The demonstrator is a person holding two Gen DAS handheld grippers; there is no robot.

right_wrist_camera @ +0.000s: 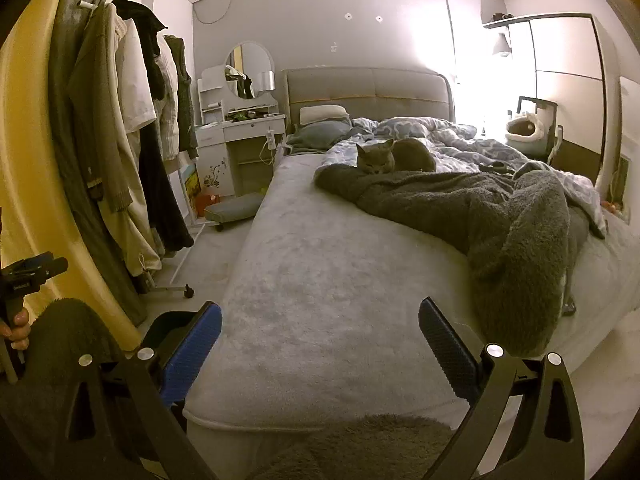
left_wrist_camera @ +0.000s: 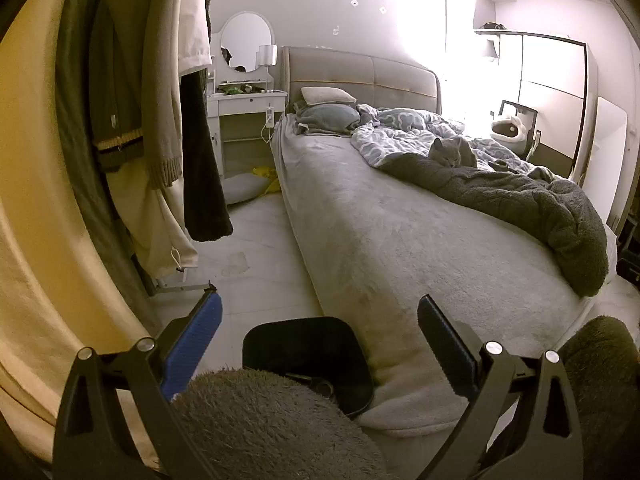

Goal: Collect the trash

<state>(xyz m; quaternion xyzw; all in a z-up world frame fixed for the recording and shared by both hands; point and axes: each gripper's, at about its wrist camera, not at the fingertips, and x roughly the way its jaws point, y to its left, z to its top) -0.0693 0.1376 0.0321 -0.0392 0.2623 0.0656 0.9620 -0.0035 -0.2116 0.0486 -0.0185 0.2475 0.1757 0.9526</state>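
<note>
At six o'clock beside the bed (left_wrist_camera: pixel 400 240), the black bin (left_wrist_camera: pixel 308 356) is sitting under the left hand-held gripper (left_wrist_camera: pixel 320 316), spread wide and empty; the right hand-held gripper (right_wrist_camera: pixel 320 322) is gaping empty too. Probably still searching: no trash is showing, so scanning comes next.

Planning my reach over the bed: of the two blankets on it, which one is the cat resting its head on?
The dark grey fleece blanket, nearer the foot; the cat lies at its upper edge. The blue-and-white patterned duvet lies behind.

Black trash bin (left_wrist_camera: pixel 308 354), upright, open-topped, on the floor just beside the bed's corner.
</note>
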